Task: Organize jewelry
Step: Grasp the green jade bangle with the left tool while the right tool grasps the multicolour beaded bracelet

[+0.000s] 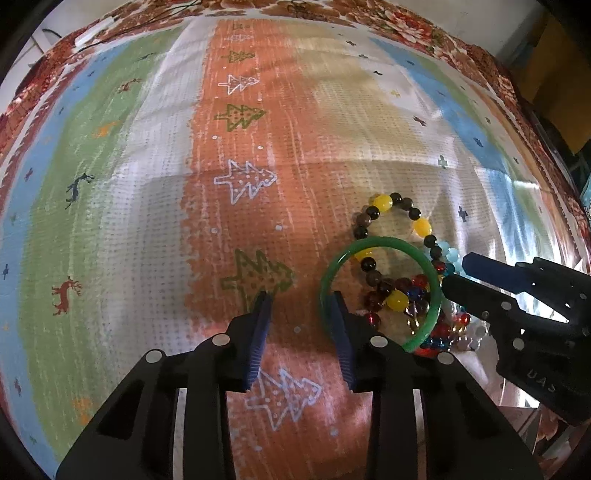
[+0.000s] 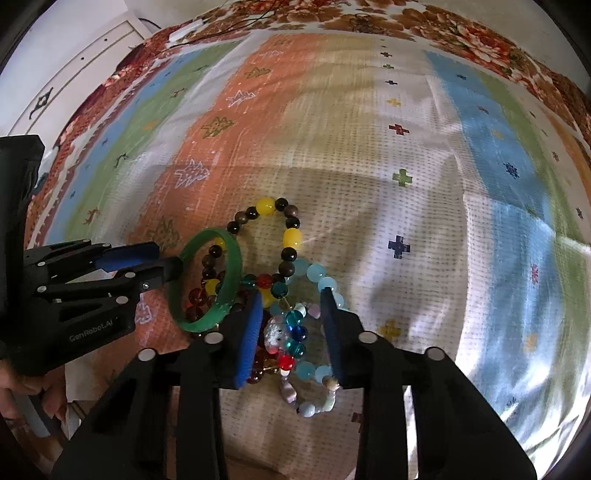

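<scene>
Left gripper (image 1: pixel 301 295): jaws wide, holding nothing, right pad just beside the green bangle (image 1: pixel 380 293). Bangle leans tilted on a heap of beaded bracelets (image 2: pixel 288 295) on the striped cloth (image 1: pixel 147 184). Right gripper (image 2: pixel 291 295): jaws wide, straddling the heap, nothing clamped.

A striped mat (image 1: pixel 236 221) with orange, white, green, blue and beige bands, printed with small trees, deer and crosses, lies over a floral bedspread (image 2: pixel 461 29). Beyond the mat's far left corner stands a white cabinet (image 2: pixel 74 74), with dark cords (image 1: pixel 122 27) nearby.
</scene>
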Motion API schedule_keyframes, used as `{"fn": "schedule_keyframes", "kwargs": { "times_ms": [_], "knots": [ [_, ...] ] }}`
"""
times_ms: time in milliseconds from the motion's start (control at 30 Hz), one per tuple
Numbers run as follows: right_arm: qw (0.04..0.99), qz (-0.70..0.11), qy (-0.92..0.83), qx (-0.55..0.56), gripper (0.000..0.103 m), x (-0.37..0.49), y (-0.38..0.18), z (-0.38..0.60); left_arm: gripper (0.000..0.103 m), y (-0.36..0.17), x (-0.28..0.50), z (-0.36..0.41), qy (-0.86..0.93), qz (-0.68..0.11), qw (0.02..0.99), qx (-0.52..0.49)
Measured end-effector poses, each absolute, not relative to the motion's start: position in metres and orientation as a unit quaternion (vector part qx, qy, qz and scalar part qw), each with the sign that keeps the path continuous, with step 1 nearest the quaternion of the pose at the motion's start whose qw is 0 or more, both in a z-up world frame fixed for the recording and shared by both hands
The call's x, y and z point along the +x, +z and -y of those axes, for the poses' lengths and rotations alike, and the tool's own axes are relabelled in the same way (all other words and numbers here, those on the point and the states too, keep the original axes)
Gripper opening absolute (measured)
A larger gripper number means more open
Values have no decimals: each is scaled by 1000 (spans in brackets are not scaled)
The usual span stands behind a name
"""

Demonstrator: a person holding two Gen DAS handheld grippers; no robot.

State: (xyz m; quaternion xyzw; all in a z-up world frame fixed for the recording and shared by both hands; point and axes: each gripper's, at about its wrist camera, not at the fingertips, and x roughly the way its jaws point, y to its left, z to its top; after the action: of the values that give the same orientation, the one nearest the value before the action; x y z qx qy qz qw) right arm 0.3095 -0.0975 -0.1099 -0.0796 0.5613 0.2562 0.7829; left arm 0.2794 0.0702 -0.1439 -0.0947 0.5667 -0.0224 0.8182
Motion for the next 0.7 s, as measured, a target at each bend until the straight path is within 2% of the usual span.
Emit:
{"fn": "schedule_keyframes", "kwargs": {
  "times_ms": [33,100,200,267,333,433,700],
  "knots": [
    [781,-563,257,-79,29,310,-112,98,32,-144,280,-70,-23,-566,818,-95],
    [779,-567,257,-78,19,312,-115,99,32,-145,280,-71,-24,-566,819,-94],
    [777,-568,259,-81,16,312,-118,97,29,-146,281,-66,-23,-566,821,-78],
    [777,-567,260,-86,14,311,-119,95,22,-147,282,-60,-30,-566,822,-62],
    [776,-568,260,-86,10,312,-119,95,10,-148,283,-54,-41,-569,820,-52],
    [775,-569,263,-85,10,311,-120,96,8,-148,282,-50,-40,-569,821,-34],
    [782,-560,263,-78,10,310,-109,103,6,-139,279,-64,-39,-564,823,-64]
  ]
}}
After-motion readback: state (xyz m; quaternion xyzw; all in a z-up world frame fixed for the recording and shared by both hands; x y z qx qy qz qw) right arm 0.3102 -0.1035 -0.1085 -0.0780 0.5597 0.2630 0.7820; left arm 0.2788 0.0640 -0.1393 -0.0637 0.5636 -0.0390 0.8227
